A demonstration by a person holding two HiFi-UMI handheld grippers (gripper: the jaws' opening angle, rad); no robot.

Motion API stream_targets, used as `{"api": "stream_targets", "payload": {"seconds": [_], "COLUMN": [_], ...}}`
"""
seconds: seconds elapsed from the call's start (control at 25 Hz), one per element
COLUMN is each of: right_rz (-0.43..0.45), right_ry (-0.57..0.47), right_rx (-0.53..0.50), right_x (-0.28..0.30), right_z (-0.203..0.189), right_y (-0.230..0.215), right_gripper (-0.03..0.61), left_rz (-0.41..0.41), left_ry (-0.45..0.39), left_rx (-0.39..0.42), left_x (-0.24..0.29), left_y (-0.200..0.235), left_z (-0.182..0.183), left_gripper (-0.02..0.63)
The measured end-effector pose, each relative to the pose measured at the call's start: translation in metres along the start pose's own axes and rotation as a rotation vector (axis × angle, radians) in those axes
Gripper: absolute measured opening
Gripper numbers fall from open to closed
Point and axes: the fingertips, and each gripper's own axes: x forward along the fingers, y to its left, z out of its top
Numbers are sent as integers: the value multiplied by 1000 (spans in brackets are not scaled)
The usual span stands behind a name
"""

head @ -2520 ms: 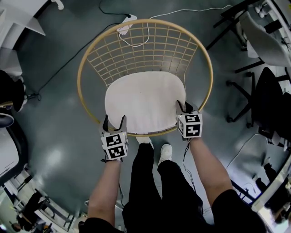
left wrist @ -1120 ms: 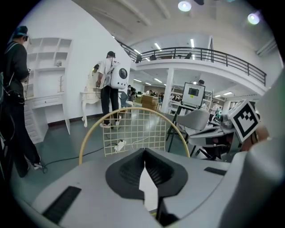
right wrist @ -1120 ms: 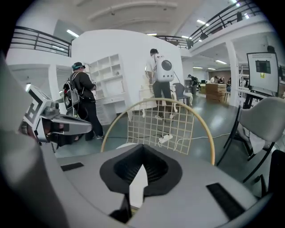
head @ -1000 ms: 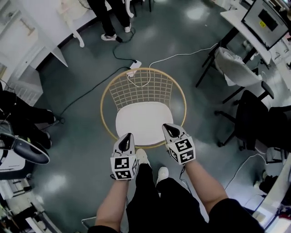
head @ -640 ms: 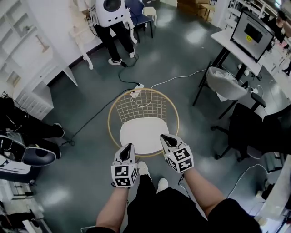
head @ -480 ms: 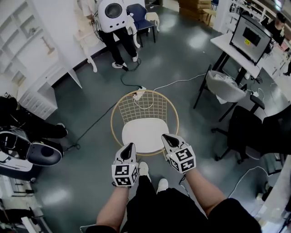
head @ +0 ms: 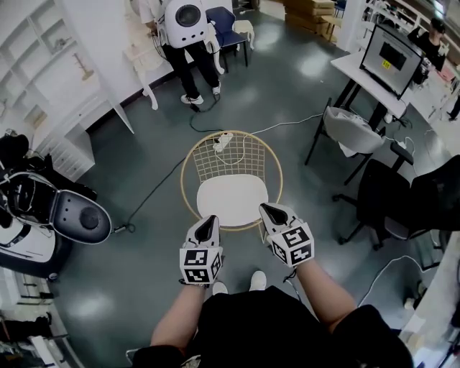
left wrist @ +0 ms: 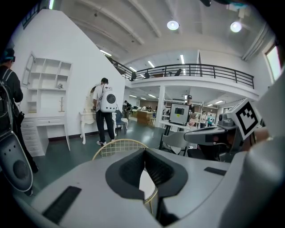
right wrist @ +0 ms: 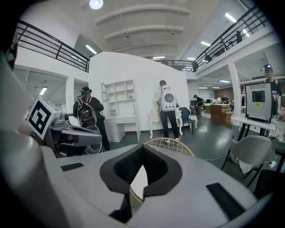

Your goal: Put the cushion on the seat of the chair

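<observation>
A white cushion (head: 232,200) lies flat on the seat of a round gold wire chair (head: 231,158) standing on the grey floor in the head view. My left gripper (head: 208,225) is raised in front of the chair's near rim, shut and empty. To its right my right gripper (head: 271,211) is held at the same height, also shut with nothing in it. Both are well above the chair and apart from it. In the left gripper view the chair's back (left wrist: 120,147) and a strip of cushion (left wrist: 147,183) show past the closed jaws. The right gripper view shows the chair (right wrist: 169,145) likewise.
A person with a white backpack (head: 186,21) stands beyond the chair. A cable and power strip (head: 222,141) lie on the floor behind it. Office chairs (head: 352,134) and a desk with a monitor (head: 384,52) are at the right; white shelving (head: 43,50) is at the left.
Both grippers have left the cushion's front edge and risen together, shut and empty. The view has pulled up and back, so the chair looks smaller; the cushion stays on the seat.
</observation>
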Motion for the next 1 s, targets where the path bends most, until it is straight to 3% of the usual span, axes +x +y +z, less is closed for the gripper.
{"api": "stream_targets", "payload": {"seconds": [0.36, 1.0], "right_rz": [-70, -135], "right_ry": [3, 12], "right_rx": [40, 37], "right_x": [-9, -8], "right_z": [-10, -16], "right_y": [55, 120], "right_gripper": [11, 11], "left_rz": [-91, -166], "left_ry": [18, 26], "left_rx": [22, 24], "left_x": [-36, -74], "left_y": [20, 56], "left_z": [-12, -33], "left_gripper": [17, 17]}}
